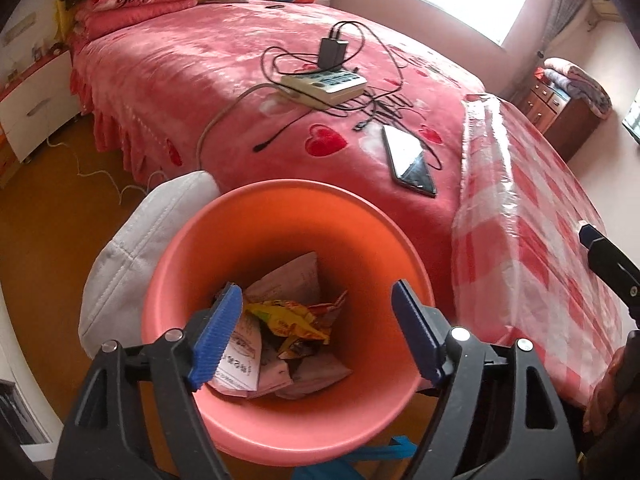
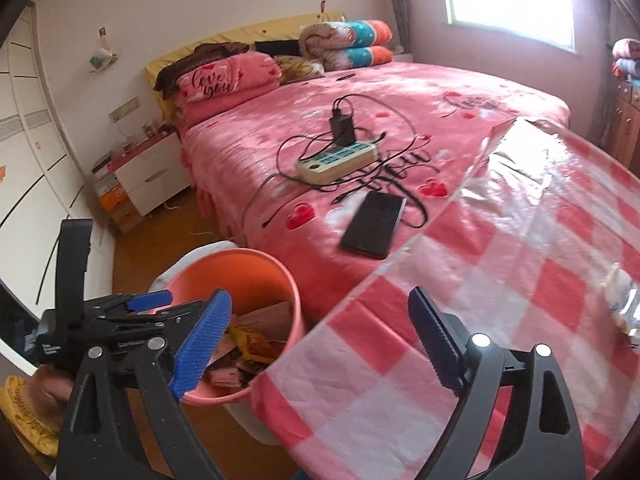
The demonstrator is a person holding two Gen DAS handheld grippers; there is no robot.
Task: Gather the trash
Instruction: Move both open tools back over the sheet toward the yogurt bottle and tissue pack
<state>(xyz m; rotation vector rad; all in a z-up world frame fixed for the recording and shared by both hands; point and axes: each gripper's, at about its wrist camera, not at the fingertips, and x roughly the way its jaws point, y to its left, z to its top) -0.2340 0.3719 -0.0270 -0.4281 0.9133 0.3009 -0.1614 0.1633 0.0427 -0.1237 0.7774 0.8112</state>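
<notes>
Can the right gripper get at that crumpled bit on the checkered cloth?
Probably yes. The right gripper is open and empty over the checkered cloth, and nothing lies between it and the crumpled piece at the right edge.

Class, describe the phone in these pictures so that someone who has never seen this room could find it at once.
Start at the big bed with the pink heart-patterned cover. Near its foot, just before the red-and-white checked tablecloth, lies the phone, below the white power strip and its tangle of black cables. It is the only flat, dark, glossy slab there.
</notes>
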